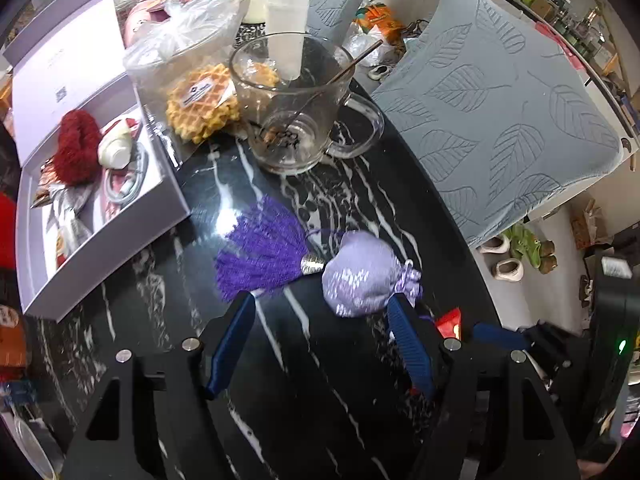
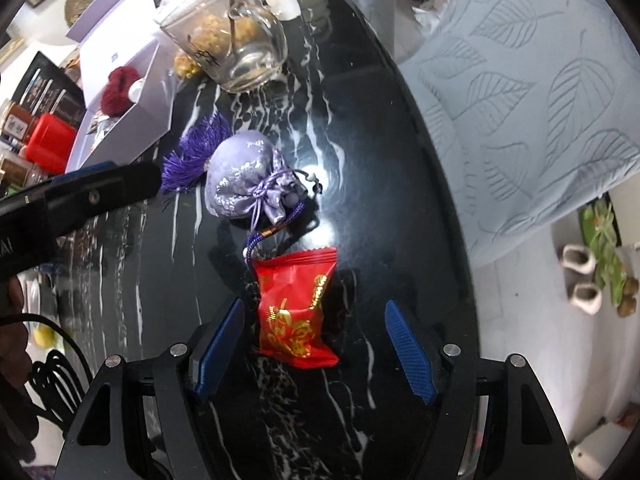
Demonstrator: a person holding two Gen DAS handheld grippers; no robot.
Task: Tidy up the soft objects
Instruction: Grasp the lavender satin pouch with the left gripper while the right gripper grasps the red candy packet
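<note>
A lavender satin pouch [image 1: 360, 276] with a purple tassel [image 1: 264, 248] lies on the black marble table [image 1: 304, 400]. My left gripper [image 1: 320, 300] points down at it, open; the pouch lies just past the fingertips, close to the right finger [image 1: 408, 344]. A red snack packet [image 2: 296, 312] with gold print lies flat between the fingers of my right gripper [image 2: 314, 306], which is open, with neither pad touching it. The pouch [image 2: 240, 176] lies beyond the packet, and its cord reaches the packet's top edge. The left gripper's body [image 2: 100, 188] shows at the left of the right wrist view.
A glass mug [image 1: 296, 112] holding a plastic cup and a stick stands behind the pouch, beside a bagged waffle [image 1: 200, 104]. An open white box [image 1: 100, 200] with a red fuzzy item [image 1: 76, 152] sits at the left. A grey leaf-pattern chair cushion [image 1: 500, 112] borders the table's right edge.
</note>
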